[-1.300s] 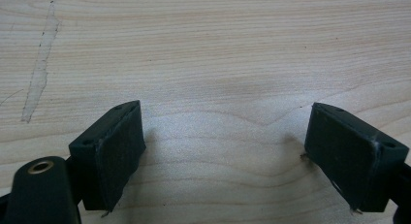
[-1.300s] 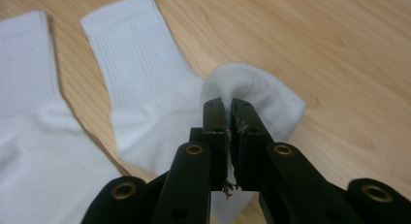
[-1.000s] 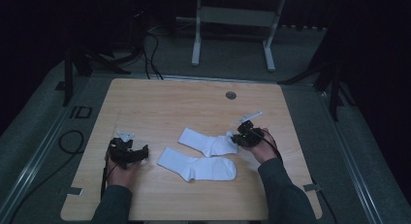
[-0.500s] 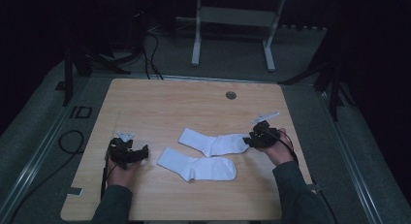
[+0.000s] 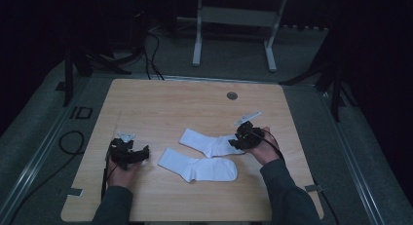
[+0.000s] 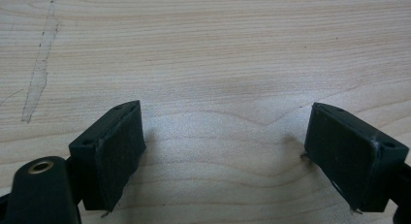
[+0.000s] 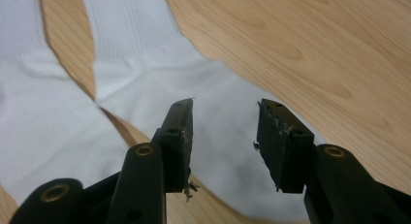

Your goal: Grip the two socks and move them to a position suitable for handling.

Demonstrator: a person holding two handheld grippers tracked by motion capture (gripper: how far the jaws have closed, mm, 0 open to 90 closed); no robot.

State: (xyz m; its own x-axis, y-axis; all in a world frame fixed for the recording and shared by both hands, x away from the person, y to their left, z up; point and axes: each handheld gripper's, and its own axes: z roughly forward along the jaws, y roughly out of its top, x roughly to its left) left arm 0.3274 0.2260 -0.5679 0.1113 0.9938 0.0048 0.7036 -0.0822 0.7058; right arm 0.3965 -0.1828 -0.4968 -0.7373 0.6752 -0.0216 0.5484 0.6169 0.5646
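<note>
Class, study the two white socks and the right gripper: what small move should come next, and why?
Probably lower the right gripper and close it on the far sock. Its jaws have just been opening, stand apart above that sock's end, pinching nothing; the near sock lies flat alongside.

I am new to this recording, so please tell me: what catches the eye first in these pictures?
Two white socks on the pale wooden table: the far sock and, beside it, the near sock at the table's middle. The right gripper hovers over the far sock's end with its jaws apart, having just been opening, nothing between them. The left gripper stands open over bare wood.
</note>
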